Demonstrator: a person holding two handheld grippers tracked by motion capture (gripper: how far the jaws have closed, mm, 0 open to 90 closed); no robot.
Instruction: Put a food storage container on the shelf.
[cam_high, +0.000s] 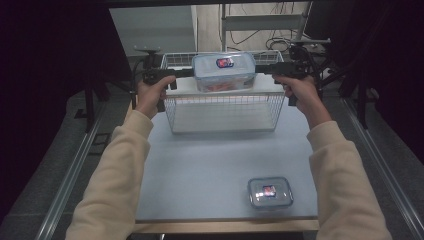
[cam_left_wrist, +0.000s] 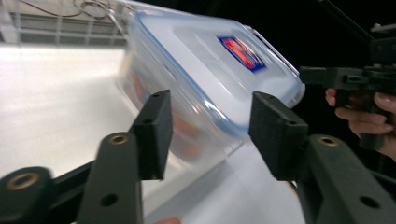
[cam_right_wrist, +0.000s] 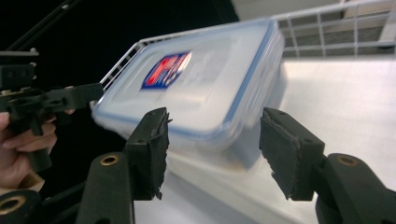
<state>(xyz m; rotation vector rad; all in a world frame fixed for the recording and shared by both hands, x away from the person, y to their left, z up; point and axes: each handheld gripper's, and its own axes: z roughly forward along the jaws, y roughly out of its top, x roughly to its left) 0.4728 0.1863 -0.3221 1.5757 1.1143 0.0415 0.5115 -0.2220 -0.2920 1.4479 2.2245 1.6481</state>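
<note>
A large clear container (cam_high: 224, 71) with a blue-rimmed lid and a red and blue label is at the back of a white wire basket (cam_high: 222, 114). Something reddish shows through its wall (cam_left_wrist: 187, 140). My left gripper (cam_high: 185, 73) points at its left end and my right gripper (cam_high: 264, 70) at its right end. In the left gripper view the jaws (cam_left_wrist: 208, 133) stand open, with the blurred container just beyond them and untouched by the pads. The right gripper view shows the same, with its jaws (cam_right_wrist: 215, 149) open and the container (cam_right_wrist: 201, 88) past the pads.
A smaller lidded container (cam_high: 270, 192) with the same label lies near the front right of the pale table (cam_high: 200, 170). Metal rails run along both table sides. Dark stands and cables crowd the back right behind the basket.
</note>
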